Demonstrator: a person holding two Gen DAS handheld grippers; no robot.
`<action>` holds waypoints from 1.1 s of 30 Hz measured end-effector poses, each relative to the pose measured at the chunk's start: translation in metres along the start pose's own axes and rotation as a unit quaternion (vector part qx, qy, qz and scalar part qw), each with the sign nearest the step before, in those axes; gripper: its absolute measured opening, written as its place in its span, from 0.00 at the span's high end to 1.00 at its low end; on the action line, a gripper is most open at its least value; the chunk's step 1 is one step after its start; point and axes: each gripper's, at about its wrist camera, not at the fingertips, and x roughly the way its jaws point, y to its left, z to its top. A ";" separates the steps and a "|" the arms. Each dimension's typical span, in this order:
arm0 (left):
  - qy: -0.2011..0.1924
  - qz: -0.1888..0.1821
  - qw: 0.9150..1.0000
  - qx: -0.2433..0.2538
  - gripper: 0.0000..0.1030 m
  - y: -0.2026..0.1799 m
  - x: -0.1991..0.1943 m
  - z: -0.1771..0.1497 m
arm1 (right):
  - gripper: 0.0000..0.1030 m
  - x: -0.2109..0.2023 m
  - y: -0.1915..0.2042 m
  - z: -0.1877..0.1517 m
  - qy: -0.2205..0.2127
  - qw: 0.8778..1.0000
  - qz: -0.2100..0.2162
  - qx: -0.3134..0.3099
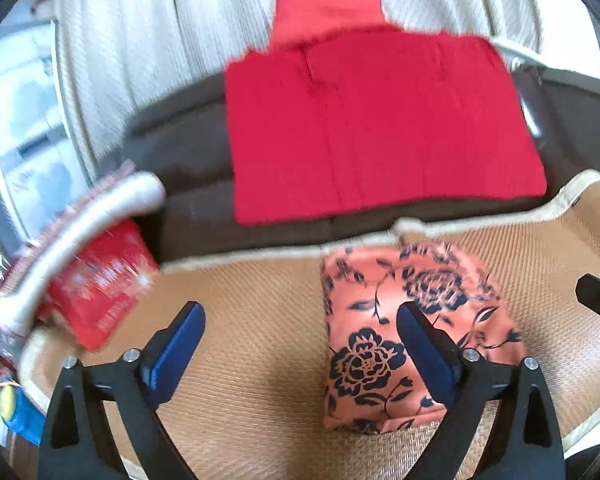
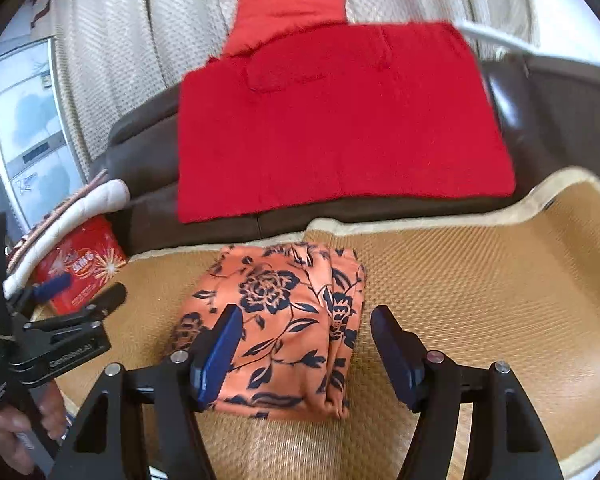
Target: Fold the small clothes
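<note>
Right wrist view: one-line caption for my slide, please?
Open right tool above a folded orange floral cloth on a woven tan mat, red knit sweater behind.

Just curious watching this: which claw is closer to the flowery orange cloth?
Right. The right claw sits open directly over the flowery orange cloth; the left claw is open beside its left edge.

The left gripper (image 1: pixel 300 344) has two black angular arms with triangular cut-outs, silver round screw heads at the joints, and dark blue pads (image 1: pixel 180 344) on the fingers. The right gripper (image 2: pixel 306 354) has the same black frame, silver screws and blue pads (image 2: pixel 220 356). At lower left of the right wrist view, white lettering marks the left gripper's black body, above a bare-skinned hand (image 2: pixel 8 436).
</note>
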 end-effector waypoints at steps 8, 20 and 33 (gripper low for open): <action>-0.078 0.019 0.996 -0.023 0.00 0.034 -0.119 0.026 | 0.28 -0.103 0.035 0.021 -0.050 0.999 -0.005 -0.011; -0.134 0.033 0.989 -0.053 0.00 0.063 -0.220 0.039 | 0.26 -0.191 0.078 0.030 -0.094 0.995 0.012 -0.031; -0.145 0.034 0.986 -0.072 0.00 0.080 -0.254 0.038 | 0.26 -0.231 0.096 0.027 -0.108 0.994 0.007 -0.033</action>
